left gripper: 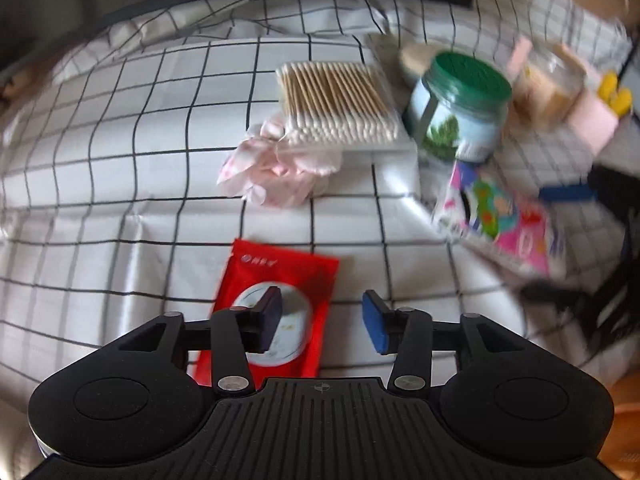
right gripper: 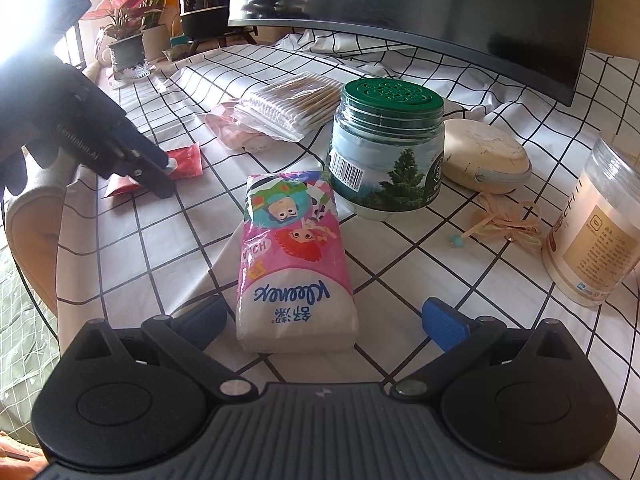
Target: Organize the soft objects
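A red sachet (left gripper: 280,268) lies flat on the checked cloth (left gripper: 120,160). My left gripper (left gripper: 322,306) hovers open over its near end, with its left pad above the sachet and not pressing on it. The same gripper (right gripper: 160,176) shows at the left in the right wrist view, tips down by the sachet (right gripper: 188,160). A pink Kleenex tissue pack (right gripper: 296,248) lies between the wide-open fingers of my right gripper (right gripper: 326,314), untouched. Further back, a bag of cotton swabs (left gripper: 340,104) rests partly on a pink fabric scrunchie (left gripper: 276,172).
A green-lidded jar (right gripper: 388,148) stands just behind the tissue pack. To its right are a beige oval case (right gripper: 488,156), a loose cord (right gripper: 508,224) and a clear tub (right gripper: 596,236). A dark monitor (right gripper: 400,0) hangs over the back; potted plants (right gripper: 128,40) stand far left.
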{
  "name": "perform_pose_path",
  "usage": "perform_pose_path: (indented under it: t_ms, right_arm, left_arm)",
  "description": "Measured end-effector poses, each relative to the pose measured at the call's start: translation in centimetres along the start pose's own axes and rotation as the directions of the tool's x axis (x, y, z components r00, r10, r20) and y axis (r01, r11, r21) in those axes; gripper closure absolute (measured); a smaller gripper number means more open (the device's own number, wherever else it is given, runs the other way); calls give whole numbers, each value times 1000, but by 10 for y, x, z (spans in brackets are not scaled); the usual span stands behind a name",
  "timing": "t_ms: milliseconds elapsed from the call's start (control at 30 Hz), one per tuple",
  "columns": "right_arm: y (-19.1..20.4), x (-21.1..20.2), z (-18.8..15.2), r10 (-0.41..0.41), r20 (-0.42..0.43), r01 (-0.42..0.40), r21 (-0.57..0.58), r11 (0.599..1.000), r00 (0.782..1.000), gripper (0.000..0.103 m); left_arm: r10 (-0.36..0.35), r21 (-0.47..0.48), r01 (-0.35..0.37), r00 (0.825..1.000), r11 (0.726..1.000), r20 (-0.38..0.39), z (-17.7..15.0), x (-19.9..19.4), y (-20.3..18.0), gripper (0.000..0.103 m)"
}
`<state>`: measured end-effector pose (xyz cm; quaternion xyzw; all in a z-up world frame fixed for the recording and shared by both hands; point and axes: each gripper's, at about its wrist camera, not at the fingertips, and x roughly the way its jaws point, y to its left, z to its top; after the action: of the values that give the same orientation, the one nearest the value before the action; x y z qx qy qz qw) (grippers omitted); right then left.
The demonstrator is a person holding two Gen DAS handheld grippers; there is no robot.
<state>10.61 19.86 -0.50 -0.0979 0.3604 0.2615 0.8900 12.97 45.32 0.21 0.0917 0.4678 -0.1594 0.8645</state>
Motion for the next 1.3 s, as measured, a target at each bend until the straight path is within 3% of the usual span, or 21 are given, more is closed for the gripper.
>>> perform_pose_path:
  t_ms: [167,300,400,467,567,700,767,967,1133,1200,1300]
  right_arm:
    - [0,0,0,2,3,-2,-1,1000,1000,0]
    - [-1,-1,0,6,6,-6,-3,1000,1000,0]
    - [0,-1,0,6,8,-6,-3,1000,1000,0]
    - [0,-1,0,6,8,-6,-3,1000,1000,0]
    - [0,-1,0,6,8,-6,-3,1000,1000,0]
    - [0,-1,0,6,7,-6,-3,1000,1000,0]
    - [0,-1,0,6,7,-6,-3,1000,1000,0]
    - [0,-1,0,6,7,-6,-4,1000,1000,0]
    - [0,-1,-1,6,7,-6,-4,1000,1000,0]
    - [0,-1,-1,6,7,-6,-4,1000,1000,0]
    - [0,-1,-1,6,8,-6,-4,1000,1000,0]
  left_arm:
    - [-72,10,72,997,997,-8,1,4,-7,44]
    - [-142,41,143,990,989,-25,0,4,-14,44]
    - [-95,156,100,995,983,-38,-3,-4,-20,46]
    - [-11,247,20,999,969,-35,-4,-10,-19,46]
    - [64,304,-45,996,952,-55,-4,-10,-12,47]
    - [63,347,-33,995,937,-76,-6,-3,-7,45]
    - [69,327,-42,995,944,-71,-5,-1,-3,45]
    - [-10,246,32,996,969,-89,-3,5,8,43]
    - [-52,283,80,993,956,-107,-7,8,0,18]
    - [-22,341,56,994,938,-104,-7,7,-7,20]
    - [31,370,1,996,929,-81,-3,5,-4,33]
